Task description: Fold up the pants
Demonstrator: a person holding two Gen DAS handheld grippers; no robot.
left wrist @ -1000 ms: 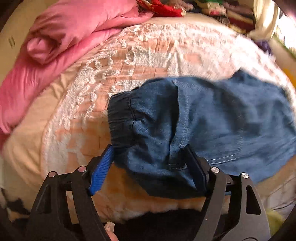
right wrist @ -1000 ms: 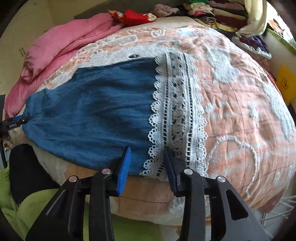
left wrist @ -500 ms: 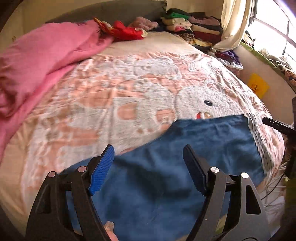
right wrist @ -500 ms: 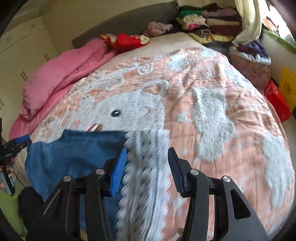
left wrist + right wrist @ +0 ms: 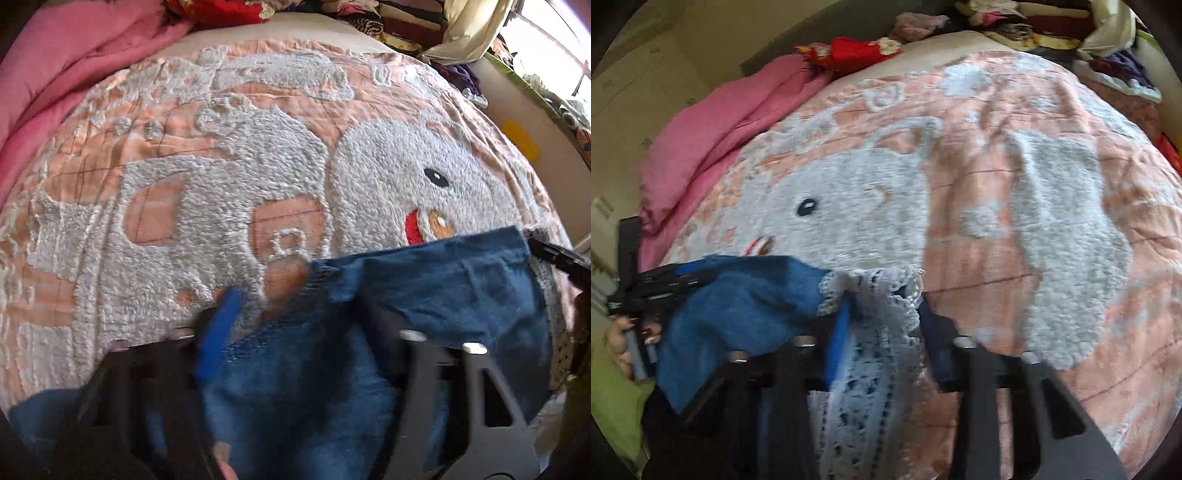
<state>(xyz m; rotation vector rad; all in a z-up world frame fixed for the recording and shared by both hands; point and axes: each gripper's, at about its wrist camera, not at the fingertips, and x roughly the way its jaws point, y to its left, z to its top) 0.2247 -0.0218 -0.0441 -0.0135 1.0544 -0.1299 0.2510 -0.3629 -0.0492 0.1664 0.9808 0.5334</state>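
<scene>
Blue denim pants [image 5: 443, 288] with a white lace hem [image 5: 879, 295] lie across the near edge of the bed. My left gripper [image 5: 299, 328] has bunched denim between its jaws, which are closing on it. My right gripper [image 5: 886, 325] is closing too, with the gathered lace hem pinched between its pads. The right gripper's tip [image 5: 554, 254] shows at the far end of the pants in the left wrist view. In the right wrist view the left gripper [image 5: 653, 284] holds the other end of the pants [image 5: 738, 306], a hand [image 5: 624, 336] behind it.
A peach bedspread [image 5: 258, 166] with a fluffy white animal pattern covers the bed. A pink duvet [image 5: 74, 55] is heaped along the left side. A red item [image 5: 857, 51] and stacked clothes [image 5: 1015, 22] sit at the far end. Green fabric [image 5: 613, 398] lies below the bed edge.
Both grippers were open over the pants; now their jaws have narrowed onto the fabric. The lace hem, flat before, is gathered up between the right pads, and denim is bunched in the left.
</scene>
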